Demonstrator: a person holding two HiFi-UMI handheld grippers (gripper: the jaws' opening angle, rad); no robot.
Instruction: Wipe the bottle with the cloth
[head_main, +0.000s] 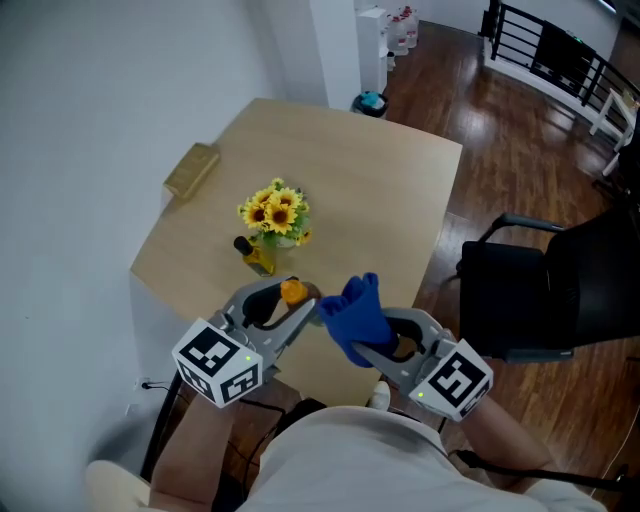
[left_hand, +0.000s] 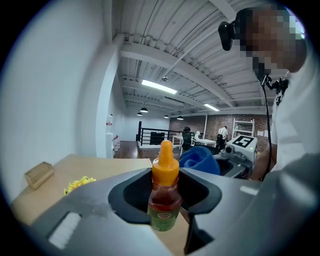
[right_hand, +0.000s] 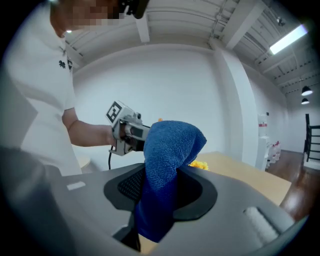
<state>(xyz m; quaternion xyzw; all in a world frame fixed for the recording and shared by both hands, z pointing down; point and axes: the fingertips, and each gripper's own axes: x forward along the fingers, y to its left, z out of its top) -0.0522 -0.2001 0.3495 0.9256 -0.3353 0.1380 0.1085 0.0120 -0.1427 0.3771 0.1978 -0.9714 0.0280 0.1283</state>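
Small bottle (left_hand: 164, 192) clamped by its body in left gripper (head_main: 296, 298) jaws, lifted over near desk (head_main: 380, 190) edge. Cloth (head_main: 355, 310) pinched in right gripper (head_main: 365, 345) jaws, just right of it. Probably light, smooth, slippery; best wiped round label and cap. Cloth soft, floppy. Flowers (head_main: 275, 212), dark bottle (head_main: 256, 256), block (head_main: 191, 169) farther off, no obstruction.

There are two grippers, the left gripper (head_main: 298, 298) and the right gripper (head_main: 366, 336). I count one blue cloth (right_hand: 167, 165), one orange-capped bottle (left_hand: 165, 192), one table (head_main: 370, 190), one bunch of sunflowers (head_main: 276, 212), one tan block (head_main: 192, 169) and one black chair (head_main: 560, 290). A dark-capped thing (head_main: 256, 254) by the flowers may be a second bottle.
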